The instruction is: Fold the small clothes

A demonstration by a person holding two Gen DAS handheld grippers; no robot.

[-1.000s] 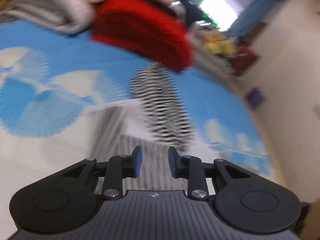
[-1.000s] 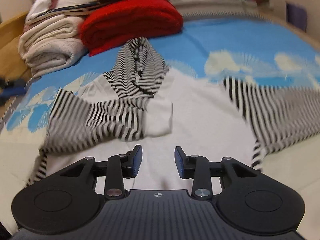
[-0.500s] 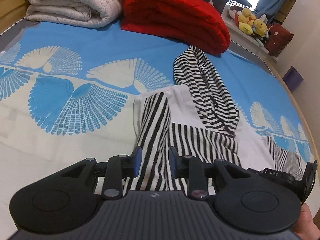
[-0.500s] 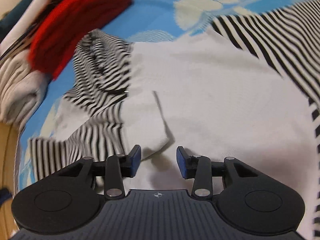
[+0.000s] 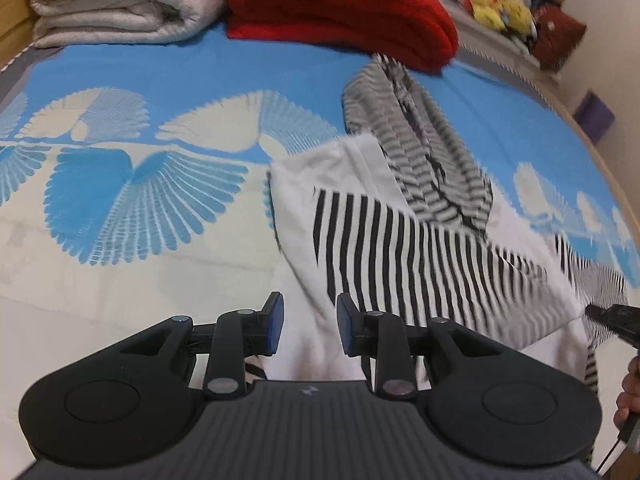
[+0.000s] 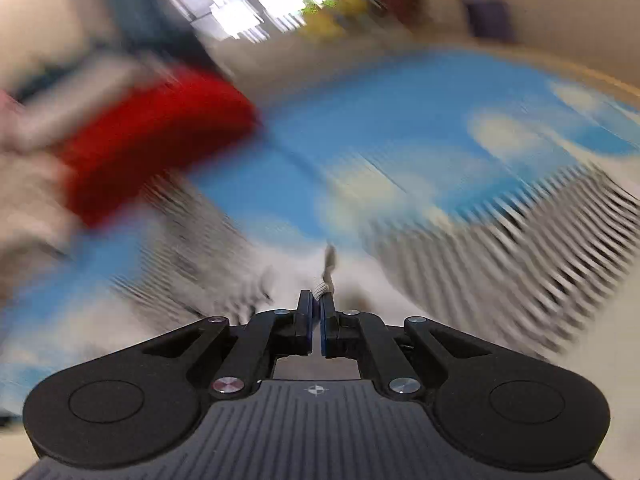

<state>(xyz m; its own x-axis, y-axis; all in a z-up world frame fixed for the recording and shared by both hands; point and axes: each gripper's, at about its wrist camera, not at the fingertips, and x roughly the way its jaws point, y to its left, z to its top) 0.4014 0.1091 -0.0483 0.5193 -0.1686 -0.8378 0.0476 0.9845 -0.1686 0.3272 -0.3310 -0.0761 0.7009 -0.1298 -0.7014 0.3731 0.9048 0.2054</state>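
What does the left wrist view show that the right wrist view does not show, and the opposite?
Only the left wrist view shows the open left gripper over the white part of the striped hoodie, the folded cream blanket and the fan print on the bedcover. Only the right wrist view, which is very blurred, shows the right gripper shut on a fold of hoodie fabric. Both show the red blanket, the blue bedcover and the striped sleeves.

Bed sheet (image 5: 168,76), blue with white fan print. Folded red blanket (image 5: 340,4) at far edge; folded cream blanket (image 5: 120,4) just beside it toward far left corner. Yellow plush toys (image 5: 496,10) on ledge beyond far right corner.
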